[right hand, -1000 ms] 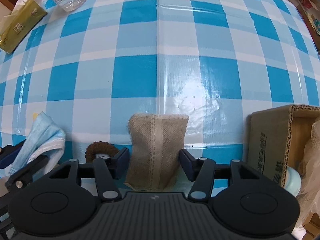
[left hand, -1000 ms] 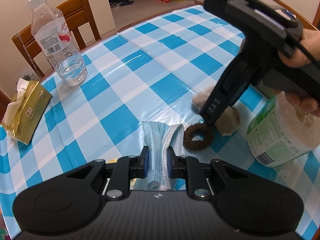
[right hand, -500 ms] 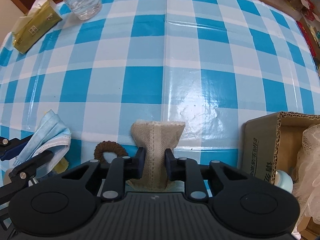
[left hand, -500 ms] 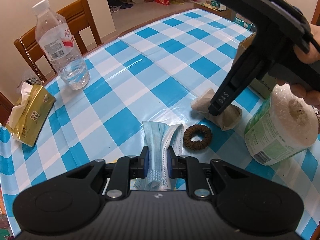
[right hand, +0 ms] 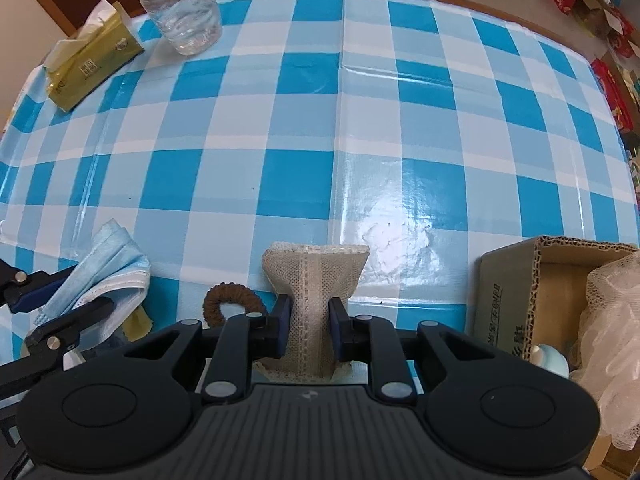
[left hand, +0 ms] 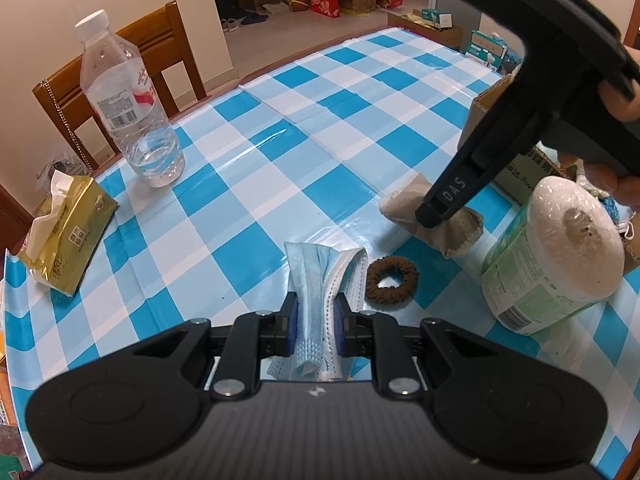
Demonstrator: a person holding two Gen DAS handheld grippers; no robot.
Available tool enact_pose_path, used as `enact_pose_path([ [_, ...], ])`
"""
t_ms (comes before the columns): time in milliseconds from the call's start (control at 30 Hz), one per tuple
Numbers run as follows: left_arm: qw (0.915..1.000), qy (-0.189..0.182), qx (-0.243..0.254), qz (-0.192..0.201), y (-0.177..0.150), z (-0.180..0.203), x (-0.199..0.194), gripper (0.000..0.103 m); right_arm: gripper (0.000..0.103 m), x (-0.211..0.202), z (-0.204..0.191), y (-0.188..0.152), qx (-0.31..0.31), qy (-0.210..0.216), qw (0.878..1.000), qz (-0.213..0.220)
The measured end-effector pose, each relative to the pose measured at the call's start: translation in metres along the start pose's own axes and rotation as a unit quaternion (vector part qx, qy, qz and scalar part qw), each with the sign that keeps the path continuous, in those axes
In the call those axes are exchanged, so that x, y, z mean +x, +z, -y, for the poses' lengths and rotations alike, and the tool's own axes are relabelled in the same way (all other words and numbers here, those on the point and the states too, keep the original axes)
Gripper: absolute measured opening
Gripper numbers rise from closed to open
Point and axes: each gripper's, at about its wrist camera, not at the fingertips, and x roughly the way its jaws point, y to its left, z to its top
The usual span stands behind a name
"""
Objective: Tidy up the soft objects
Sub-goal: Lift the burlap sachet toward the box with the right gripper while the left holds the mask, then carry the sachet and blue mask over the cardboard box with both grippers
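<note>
- Left gripper (left hand: 314, 316), bottom centre of its own view: clamped on a folded blue face mask (left hand: 320, 276), which fans out past the pads toward the tablecloth (left hand: 256, 184).
- Right gripper (right hand: 308, 320), bottom centre of its view: jaws have just been closing, now pinching the waist of a beige mesh sachet (right hand: 314, 276); fabric bulges above the pads.
- Step in hand, as I judge: both soft items gripped, neither yet in the cardboard box (right hand: 508, 292) at lower right.
- Next move likely calls for lifting the sachet clear, swinging right over the box rim, releasing above the stuff already inside.
- Brown hair scrunchie (left hand: 392, 280) lies just right of the mask, ungripped.
- Wrapped paper roll (left hand: 556, 256) stands at right, near the box.
- Far upper left: water bottle (left hand: 128, 104), gold tissue pack (left hand: 68, 232).
- Hard to tell: whether the sachet is off the table; box contents cut off; lower end of each held item hidden by gripper bodies.
</note>
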Motion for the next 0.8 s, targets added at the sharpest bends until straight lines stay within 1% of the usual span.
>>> enact_pose_path([
  [133, 1.0000, -0.001, -0.001, 0.003, 0.000, 0.000, -0.010, 0.016, 0.024, -0.015, -0.002, -0.002, -0.007, 0.007, 1.000, 0.012],
  [400, 0.9997, 0.001, 0.000, 0.025, -0.003, 0.001, -0.049, 0.016, 0.024, -0.061, -0.016, -0.017, -0.041, 0.027, 0.998, 0.041],
  [600, 0.9993, -0.006, 0.008, 0.036, -0.011, 0.008, -0.076, 0.016, 0.024, -0.097, -0.026, -0.037, -0.060, 0.040, 0.995, 0.064],
  [800, 0.9986, -0.016, 0.026, 0.042, -0.026, 0.024, -0.098, 0.016, 0.024, -0.130, -0.038, -0.067, -0.073, 0.051, 0.993, 0.084],
])
